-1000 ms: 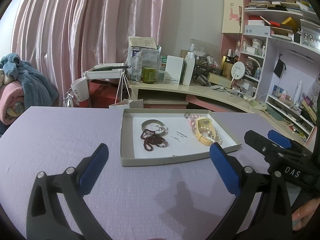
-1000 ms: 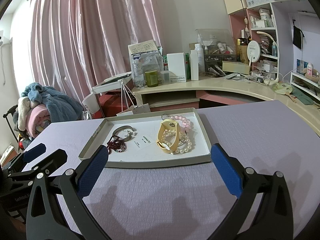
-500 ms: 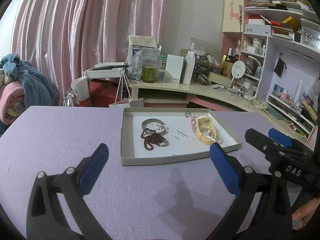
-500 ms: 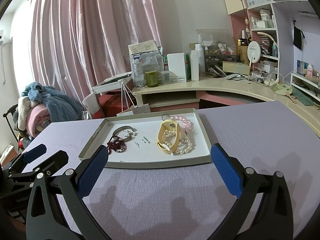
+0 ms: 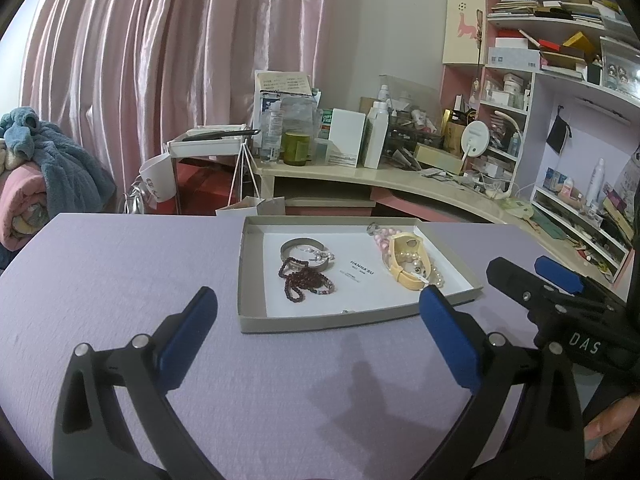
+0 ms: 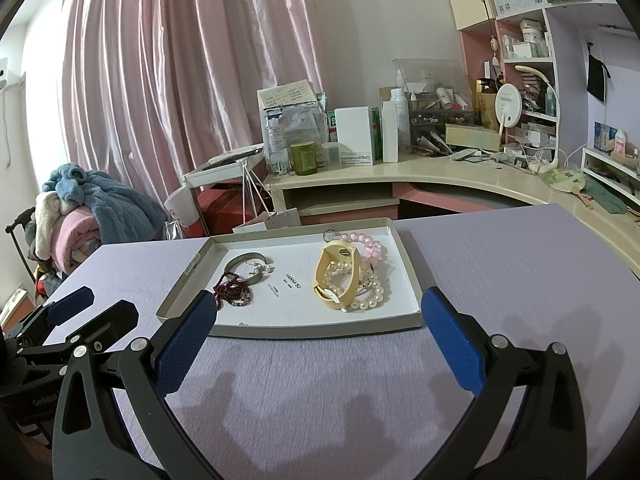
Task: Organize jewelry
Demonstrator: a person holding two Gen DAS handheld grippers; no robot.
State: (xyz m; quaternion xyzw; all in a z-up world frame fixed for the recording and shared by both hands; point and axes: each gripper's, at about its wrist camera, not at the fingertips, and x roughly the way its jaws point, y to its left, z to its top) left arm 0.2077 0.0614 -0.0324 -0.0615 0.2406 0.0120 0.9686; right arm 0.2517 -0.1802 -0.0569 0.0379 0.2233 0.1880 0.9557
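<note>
nothing has moved: tray [image 5: 352,322] of jewelry [image 6: 348,280] lies beyond both spread, empty grippers [image 5: 316,332] [image 6: 316,332].

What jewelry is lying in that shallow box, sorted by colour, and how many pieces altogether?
Silver bangle: 1
Dark red bead strand: 1
Yellow band: 1
White pearl bracelet: 1
Pink bead bracelet: 1
Total: 5, all inside the box; the pearl pile may hide more.
</note>
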